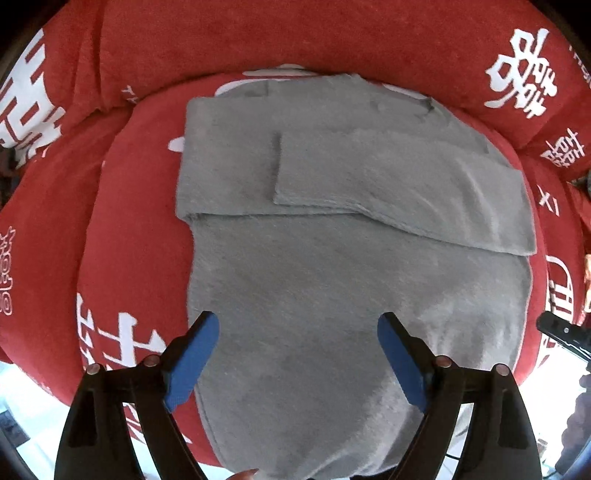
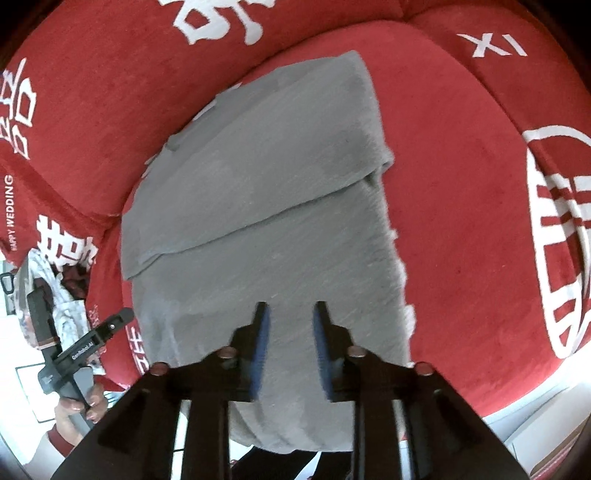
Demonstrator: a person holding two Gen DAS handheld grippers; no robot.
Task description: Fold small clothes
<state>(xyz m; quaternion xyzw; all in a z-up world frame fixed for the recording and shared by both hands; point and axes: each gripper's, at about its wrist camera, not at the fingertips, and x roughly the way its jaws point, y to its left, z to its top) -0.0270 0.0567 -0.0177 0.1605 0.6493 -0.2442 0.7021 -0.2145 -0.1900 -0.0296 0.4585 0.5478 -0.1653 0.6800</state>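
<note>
A grey, soft knit garment lies spread flat on a red plush sofa cushion printed with white characters, its lower hem hanging over the cushion's front edge toward 6 o'clock. Both sleeves are folded across the chest: one lies as a flat band from the garment's centre out to 3 o'clock in the left wrist view, its cuff edge squared off near the middle. The neckline sits at 12 o'clock, close to the red back cushion.

The left gripper hangs over the lower body of the garment with its blue-padded fingers spread wide and nothing between them (the fabric lies below, untouched). The right gripper hovers over the same lower part, its fingers parted by a narrow gap and gripping nothing. In the right wrist view the left gripper shows at 8 o'clock, held in a hand with a red-trimmed sleeve.
</note>
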